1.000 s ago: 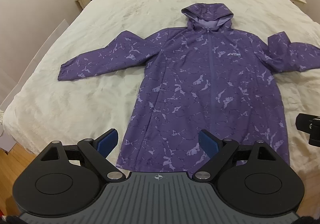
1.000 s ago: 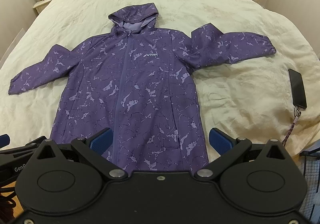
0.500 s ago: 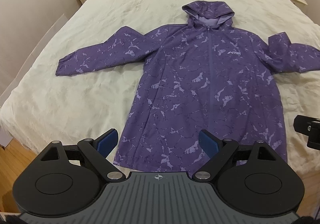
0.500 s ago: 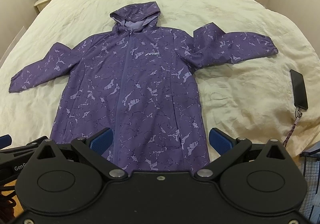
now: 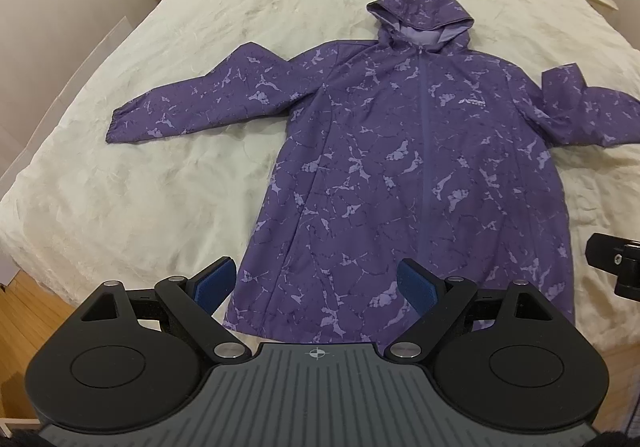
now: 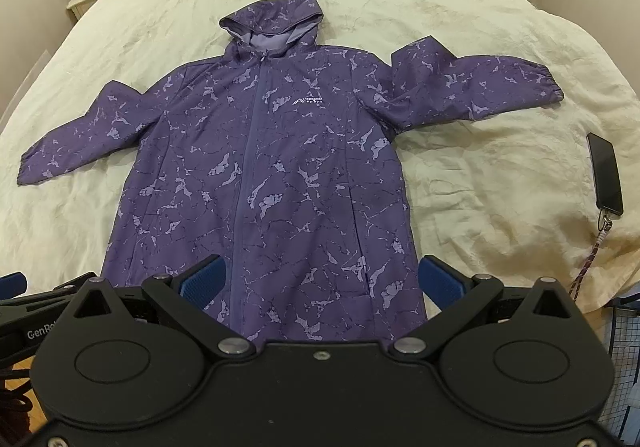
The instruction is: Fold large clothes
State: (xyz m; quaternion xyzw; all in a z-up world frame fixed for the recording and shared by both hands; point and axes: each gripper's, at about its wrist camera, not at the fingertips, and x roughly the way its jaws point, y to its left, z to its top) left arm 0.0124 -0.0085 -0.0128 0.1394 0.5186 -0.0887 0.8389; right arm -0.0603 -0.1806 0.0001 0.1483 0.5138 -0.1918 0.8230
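Both grippers wide open, empty.

1. Both views are evenly lit by soft, warm indoor light; no strong glare shows.
2. The cream quilted bedspread (image 5: 248, 7) looks bright, with only faint shadows in its wrinkles.
3. The purple marbled hooded jacket (image 6: 280, 167) is sharp, with no motion blur.
4. The fisheye lens bends the bed edges strongly, and the corners are dark.
5. The near black gripper bodies look slightly soft.
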